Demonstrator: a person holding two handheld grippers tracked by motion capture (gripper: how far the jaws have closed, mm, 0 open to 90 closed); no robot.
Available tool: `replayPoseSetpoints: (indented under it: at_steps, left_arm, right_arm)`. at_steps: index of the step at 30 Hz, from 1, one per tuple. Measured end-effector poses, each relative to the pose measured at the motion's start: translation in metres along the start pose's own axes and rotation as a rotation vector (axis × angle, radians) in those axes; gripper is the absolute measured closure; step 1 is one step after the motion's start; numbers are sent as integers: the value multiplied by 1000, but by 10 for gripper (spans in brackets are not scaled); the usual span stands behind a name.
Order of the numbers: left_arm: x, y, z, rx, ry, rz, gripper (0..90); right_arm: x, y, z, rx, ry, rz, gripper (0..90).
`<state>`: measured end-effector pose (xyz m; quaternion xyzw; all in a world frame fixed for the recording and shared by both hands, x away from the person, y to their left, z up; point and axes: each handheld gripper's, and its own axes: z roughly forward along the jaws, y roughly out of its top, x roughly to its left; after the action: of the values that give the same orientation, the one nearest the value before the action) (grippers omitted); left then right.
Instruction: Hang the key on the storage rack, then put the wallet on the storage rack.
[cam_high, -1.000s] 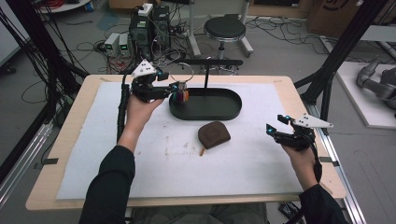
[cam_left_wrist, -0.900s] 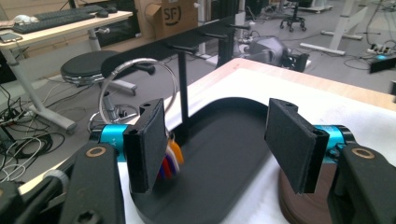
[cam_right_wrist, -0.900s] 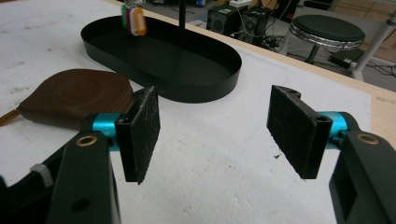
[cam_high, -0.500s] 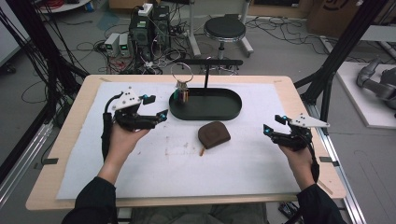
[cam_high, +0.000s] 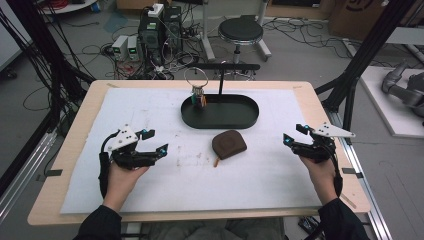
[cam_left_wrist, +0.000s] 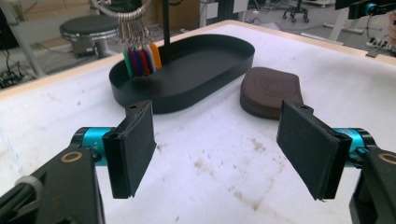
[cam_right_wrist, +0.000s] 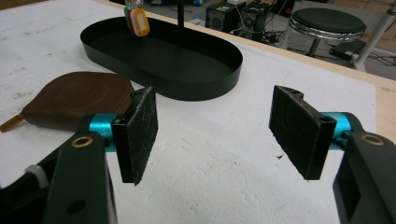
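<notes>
Two grippers, both empty with fingers spread wide. Left gripper (cam_high: 152, 141) hovers low over the white mat (cam_high: 150, 115) on the worktop (cam_high: 95, 90), left of centre; right gripper (cam_high: 292, 135) sits near the right edge, well apart from everything. Nothing between either pair of pads in the gripper views.

Things nearest the work: brown pouch (cam_high: 229, 144), lying flat on the mat just in front of the black oval tray (cam_high: 250, 117), not touching it as far as I can tell. Key bunch (cam_high: 199, 97) with coloured tags hangs on a large ring (cam_high: 195, 77) from the tray's stand, at the tray's left end, tags dangling just above the tray floor.

Handling, judged: pouch looks like soft leather, light, flattish, rounded one side. Will squash a bit under the pads, not slippery, not fragile. Small brass zip pull (cam_high: 216, 162) sticks out at its near-left corner; too tiny for a firm hold. Better to pinch across the thick body at an edge, fingers coming in low along the mat, since it lies flat and offers little height. Keys are loose, will swing and rattle; grab the tag cluster, not the thin ring.

Left gripper is nearer the pouch.
</notes>
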<state>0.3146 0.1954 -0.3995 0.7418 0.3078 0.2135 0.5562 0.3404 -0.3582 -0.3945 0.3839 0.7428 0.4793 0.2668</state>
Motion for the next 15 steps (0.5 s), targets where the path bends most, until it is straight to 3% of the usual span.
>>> replayPoseSetpoints:
  at_steps: [5, 15]
  left_arm:
    - [10, -6, 1, 18, 33, 5, 277]
    - [12, -9, 3, 6, 49, -12, 277]
  right_arm:
    - [-1, -2, -1, 7, -1, 0, 334]
    - [3, -3, 1, 17, 15, -2, 335]
